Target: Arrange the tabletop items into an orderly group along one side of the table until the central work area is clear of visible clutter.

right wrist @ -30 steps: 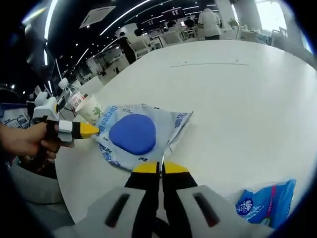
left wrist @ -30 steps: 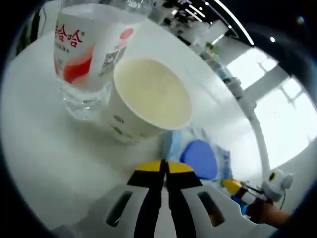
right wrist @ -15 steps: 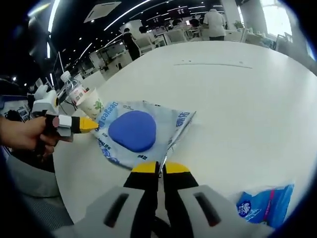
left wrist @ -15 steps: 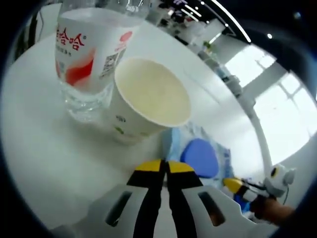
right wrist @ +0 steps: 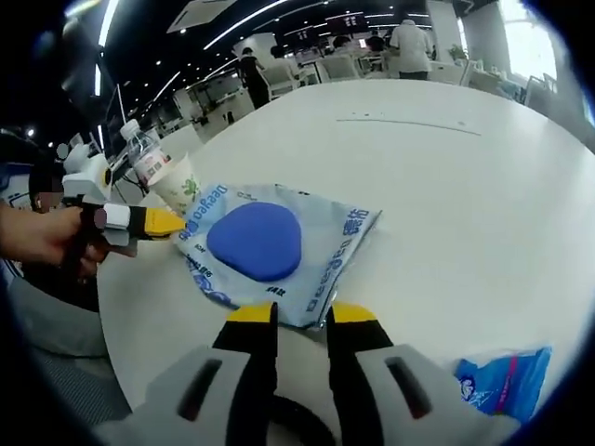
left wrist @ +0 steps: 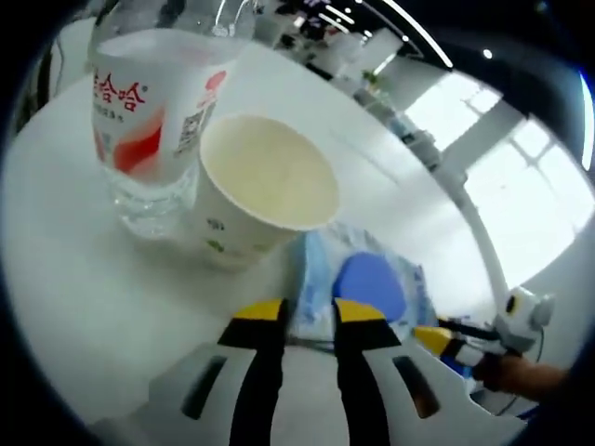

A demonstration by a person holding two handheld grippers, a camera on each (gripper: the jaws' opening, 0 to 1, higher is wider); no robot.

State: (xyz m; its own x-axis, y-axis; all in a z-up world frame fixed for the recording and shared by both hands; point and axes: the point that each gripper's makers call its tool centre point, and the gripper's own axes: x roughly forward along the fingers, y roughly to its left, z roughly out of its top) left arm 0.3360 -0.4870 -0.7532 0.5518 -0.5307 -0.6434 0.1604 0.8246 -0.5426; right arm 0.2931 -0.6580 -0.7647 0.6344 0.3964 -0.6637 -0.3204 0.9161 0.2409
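Note:
A flat blue-and-white packet lies on the white table, next to a paper cup and a water bottle with a red-and-white label. My right gripper is open, its yellow tips either side of the packet's near edge. At the opposite edge, my left gripper is open too, with the packet just ahead. Close in front of it stand the cup and bottle, touching each other. A hand holds the left gripper at the left of the right gripper view.
A second, smaller blue packet lies at the table's near right. The table's far half is bare. The right gripper and a hand show at the lower right of the left gripper view. People and chairs stand far behind.
Both grippers' jaws, pressed together before at the packet's edges, have parted. The packet now lies flat on the table; cup and bottle have not moved.

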